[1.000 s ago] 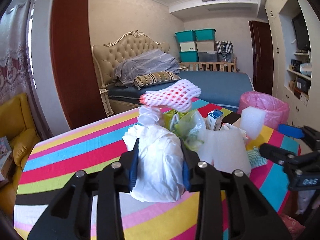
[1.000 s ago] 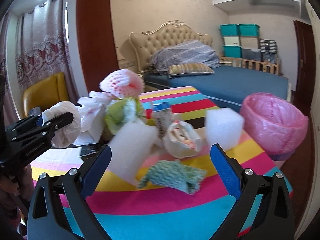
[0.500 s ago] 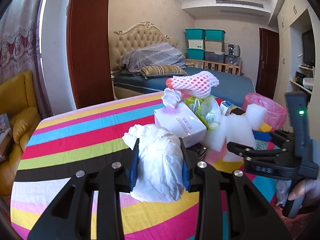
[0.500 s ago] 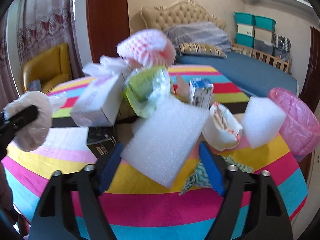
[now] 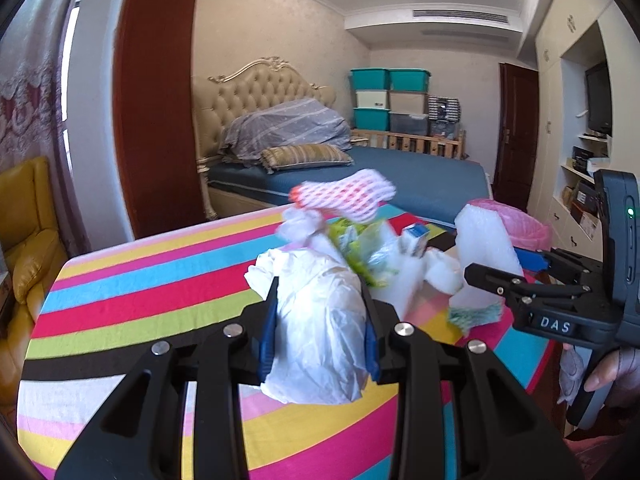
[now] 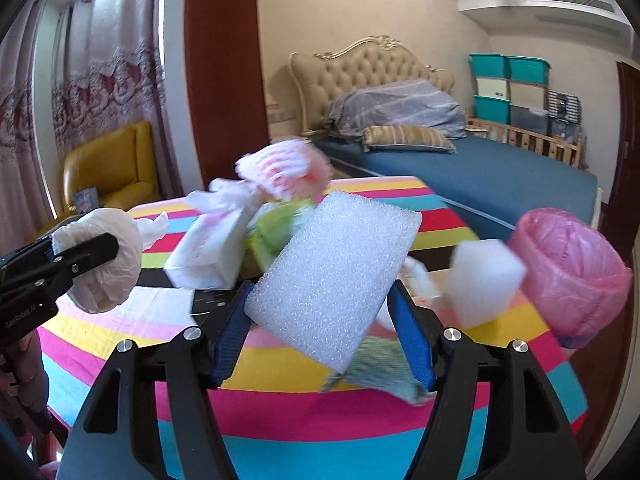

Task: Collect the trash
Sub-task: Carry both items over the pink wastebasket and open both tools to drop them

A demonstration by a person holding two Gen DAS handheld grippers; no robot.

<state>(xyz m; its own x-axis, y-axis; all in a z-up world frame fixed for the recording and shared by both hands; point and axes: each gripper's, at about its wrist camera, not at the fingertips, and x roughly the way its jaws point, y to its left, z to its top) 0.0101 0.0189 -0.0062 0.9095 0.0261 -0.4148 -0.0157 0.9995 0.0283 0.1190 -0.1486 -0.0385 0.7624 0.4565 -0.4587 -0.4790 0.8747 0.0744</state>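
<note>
The left gripper (image 5: 318, 330) is clamped on a crumpled white plastic bag (image 5: 320, 320), held above the near part of the striped table (image 5: 140, 292). The right gripper (image 6: 324, 316) has just been closing and now grips a white foam block (image 6: 332, 276), lifted off the table. Both pieces are probably held up for carrying to the pink-lined bin (image 6: 572, 272) at the far right, while more trash lies in the pile (image 6: 256, 216) at the middle.

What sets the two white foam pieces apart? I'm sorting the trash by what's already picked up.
The larger foam block is a flat slab, tilted, clamped between the right tongs, which have just closed on it. The smaller foam block is chunkier and stands free on the striped tablecloth, close beside the pink-lined bin. The larger one sits nearer the camera. Both are white, coarse packing foam.
</note>
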